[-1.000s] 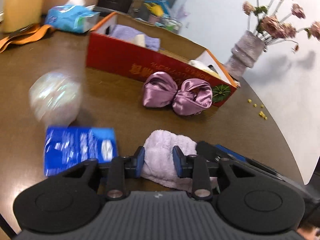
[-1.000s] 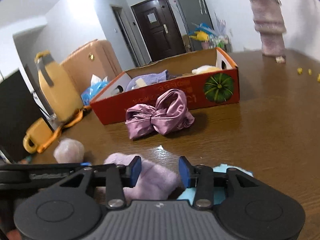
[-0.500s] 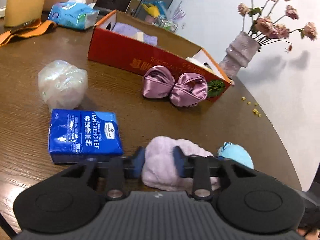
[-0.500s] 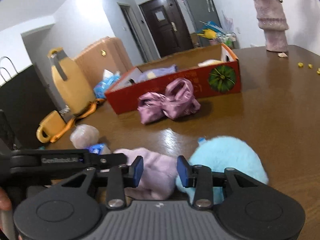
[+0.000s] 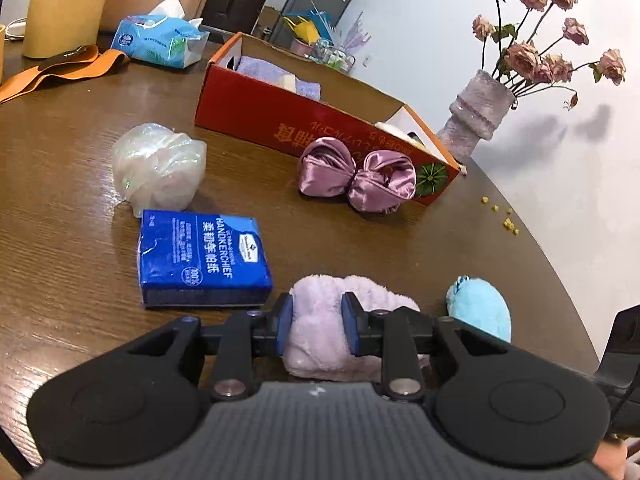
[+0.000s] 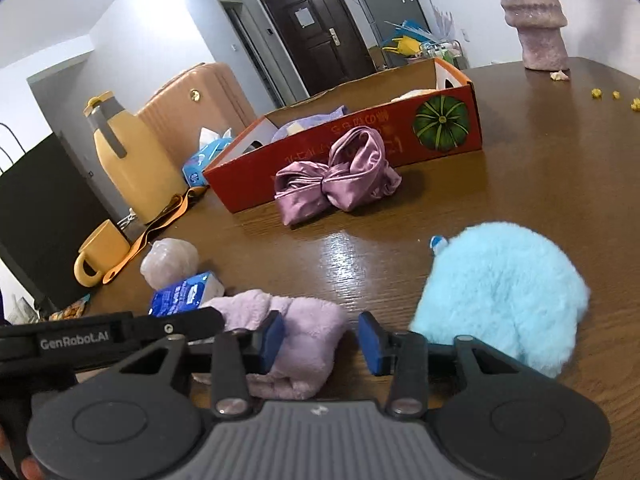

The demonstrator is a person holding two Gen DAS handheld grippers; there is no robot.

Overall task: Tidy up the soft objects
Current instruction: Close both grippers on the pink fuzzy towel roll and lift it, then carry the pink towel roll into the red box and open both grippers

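Change: a second ago the right gripper [image 6: 322, 344] sat straddling the lilac towel [image 5: 320, 336] beside the left one; now it has drawn off to the side, and the blue puff [image 6: 500, 292] fills the right half of the right wrist view.
Left gripper [image 5: 316, 326]: fingers closed on the lilac towel, blue pads pressed into both of its sides, bottom centre of the left wrist view; the grip has held through the last second.
Right gripper: fingers apart and holding nothing; the towel's edge lies by its left pad, the puff just past its right one.
Towel: on the brown table [image 5: 60, 160], near the front edge, still resting on the wood as far as I can tell.
Blue puff: lower right of the left view, just beside the towel, free on the table.
Box: the red cardboard box [image 5: 304, 124] stands in the upper middle, already holding a purple cloth; a satin bow [image 5: 356, 178] lies against its front wall.
Others waiting: tissue pack [image 5: 202, 256] and wrapped ball [image 5: 158, 168], left of centre.
Meaning: the towel looks handed to the left side alone, ready to lift toward the box; the right seems freed for the puff.
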